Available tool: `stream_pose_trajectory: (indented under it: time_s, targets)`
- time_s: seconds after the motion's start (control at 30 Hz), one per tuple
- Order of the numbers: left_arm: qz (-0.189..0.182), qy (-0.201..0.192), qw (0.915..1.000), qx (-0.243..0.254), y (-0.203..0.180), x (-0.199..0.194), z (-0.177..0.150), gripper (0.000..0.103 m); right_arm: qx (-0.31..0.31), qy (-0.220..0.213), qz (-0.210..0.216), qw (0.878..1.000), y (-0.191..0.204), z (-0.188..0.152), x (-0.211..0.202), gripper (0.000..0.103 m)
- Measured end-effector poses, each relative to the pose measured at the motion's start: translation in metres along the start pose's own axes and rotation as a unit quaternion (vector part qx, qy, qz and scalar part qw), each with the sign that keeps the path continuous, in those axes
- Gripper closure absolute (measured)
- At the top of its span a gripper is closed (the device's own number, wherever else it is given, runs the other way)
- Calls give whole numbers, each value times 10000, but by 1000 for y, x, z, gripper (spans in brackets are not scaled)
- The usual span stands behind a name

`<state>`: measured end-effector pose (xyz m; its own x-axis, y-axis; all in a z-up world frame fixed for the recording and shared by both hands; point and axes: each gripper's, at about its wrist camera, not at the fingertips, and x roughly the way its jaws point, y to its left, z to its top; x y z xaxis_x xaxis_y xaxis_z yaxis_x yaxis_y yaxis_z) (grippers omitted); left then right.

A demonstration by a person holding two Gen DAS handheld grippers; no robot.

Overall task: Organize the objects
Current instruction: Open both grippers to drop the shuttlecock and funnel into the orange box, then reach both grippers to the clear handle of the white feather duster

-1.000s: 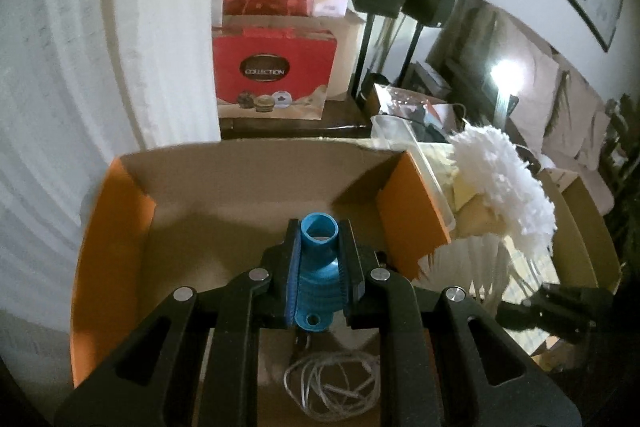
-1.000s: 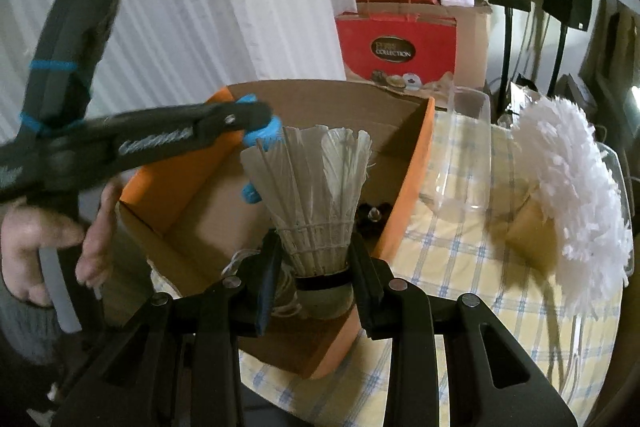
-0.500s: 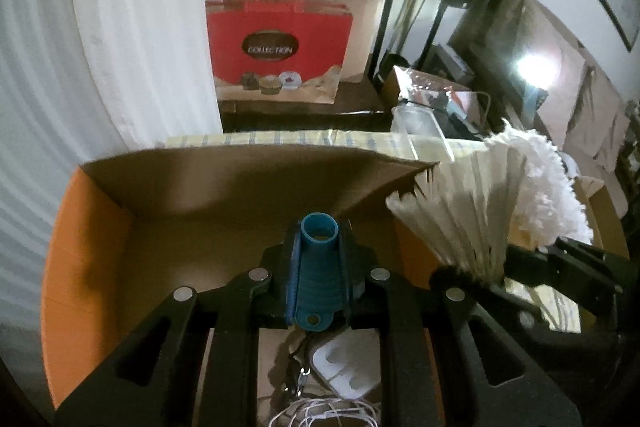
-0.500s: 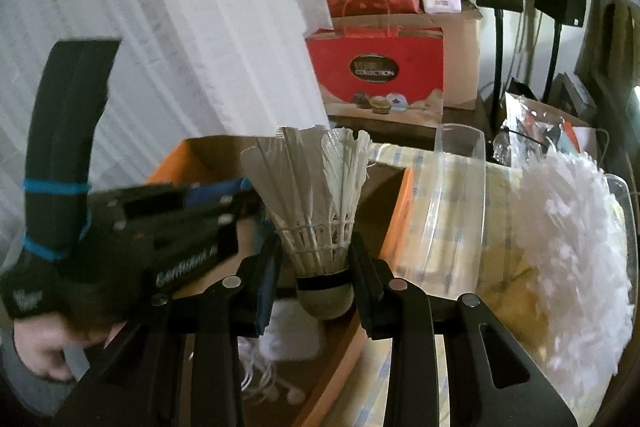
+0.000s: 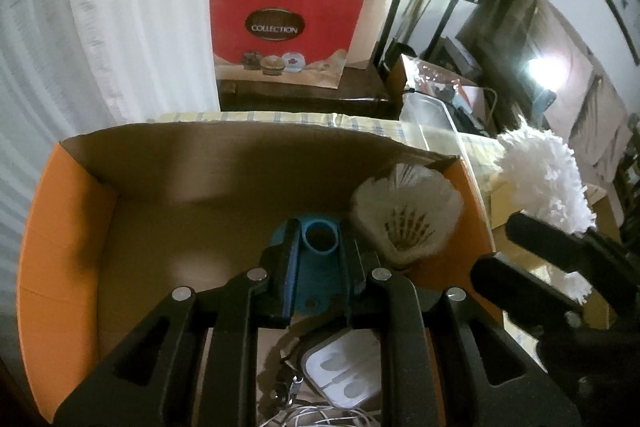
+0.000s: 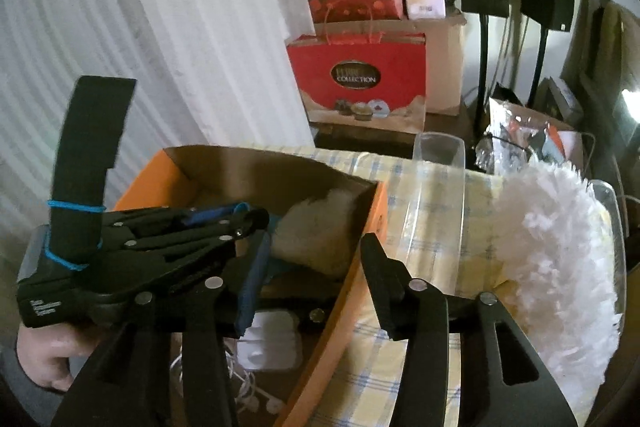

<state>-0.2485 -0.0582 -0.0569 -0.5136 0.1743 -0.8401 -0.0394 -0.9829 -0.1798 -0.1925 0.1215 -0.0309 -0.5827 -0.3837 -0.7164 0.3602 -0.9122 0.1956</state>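
Over the open orange-sided cardboard box point(image 5: 72, 211), the left gripper point(image 5: 318, 255) has its two black fingers pressed against the sides of a blue plastic tube piece point(image 5: 318, 247), holding it with the round mouth pointing forward above the brown box floor. Just to the right of that piece, inside the box against its right wall, sits a white feathered shuttlecock point(image 5: 406, 217), its feather skirt facing the left camera; no finger touches it. From the right wrist view, the right gripper point(image 6: 316, 271) stands with its jaws spread wide and nothing between them, one finger over the box interior and the other outside the orange wall point(image 6: 340, 307) above the yellow checked tablecloth point(image 6: 424, 379). The shuttlecock point(image 6: 316, 231) shows there as a pale fluffy shape in the box corner, ahead of the open fingers. On the box floor nearer the cameras lie a white earphone case point(image 5: 344, 375) and a tangle of white cable point(image 6: 248, 387). A fluffy white duster head point(image 6: 556, 267) rests to the right of the box, beside a clear plastic container point(image 6: 436, 203). A hand point(image 6: 46, 359) grips the left tool's handle at the lower left.
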Motion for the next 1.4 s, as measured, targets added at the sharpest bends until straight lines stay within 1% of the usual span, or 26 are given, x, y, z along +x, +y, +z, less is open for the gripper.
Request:
stream_pose_trajectory:
  time_s: [0.07, 0.17, 0.2, 0.23, 0.27, 0.37, 0.43, 0.5, 0.63, 0.77, 0.83, 0.93, 1.03, 1.1, 1.23, 1.4]
  targets:
    - [-55, 50, 10000, -30, 0, 1, 0, 87, 40, -16, -23, 10000, -3, 0, -5, 54]
    - [-72, 120, 9999, -37, -2, 4, 0, 83, 61, -55, -7, 10000, -3, -3, -14, 54]
    - [-88, 177, 9998, -7, -4, 6, 0, 74, 73, -64, -10, 10000, -4, -5, -17, 54]
    - [-88, 210, 9997, 10, -6, 8, 0, 61, 98, -73, 6, 9999, -5, -8, -21, 54]
    - [-73, 224, 9997, 13, -6, 9, 0, 57, 111, -82, 17, 9999, -6, -10, -24, 54]
    - [-134, 154, 9997, -102, -5, 4, 0, 52, 108, -86, 19, 9999, -7, -18, -34, 54]
    - [-236, 125, 9993, -243, 0, 0, -1, 33, 106, -93, 18, 9999, -8, -23, -39, 54]
    - [-315, 32, 9988, -384, 5, -8, -2, 25, 118, -100, 25, 9999, -9, -29, -47, 54]
    - [-245, -61, 9990, -369, 7, -21, -7, 23, 62, -143, -77, 9998, -11, -35, -61, 54]
    - [-223, -278, 9991, -234, 1, -40, -16, 21, -8, -179, -168, 9997, -11, -44, -79, 54]
    - [-247, -411, 9988, -121, -6, -51, -22, 18, 22, -199, -177, 9996, -13, -48, -87, 53]
    - [-361, -673, 9970, 134, -19, -70, -35, 17, 63, -229, -219, 9995, -18, -54, -97, 49]
    - [-437, -765, 9955, 352, -33, -82, -47, 17, 119, -245, -368, 9990, -23, -62, -106, 47]
    - [-537, -820, 9943, 430, -42, -90, -54, 9, 145, -266, -434, 9986, -27, -68, -112, 46]
    - [-551, -924, 9929, 503, -56, -99, -63, 1, 218, -337, -565, 9976, -31, -77, -125, 39]
    - [-635, -944, 9920, 550, -67, -108, -72, 0, 261, -420, -673, 9965, -40, -85, -142, 29]
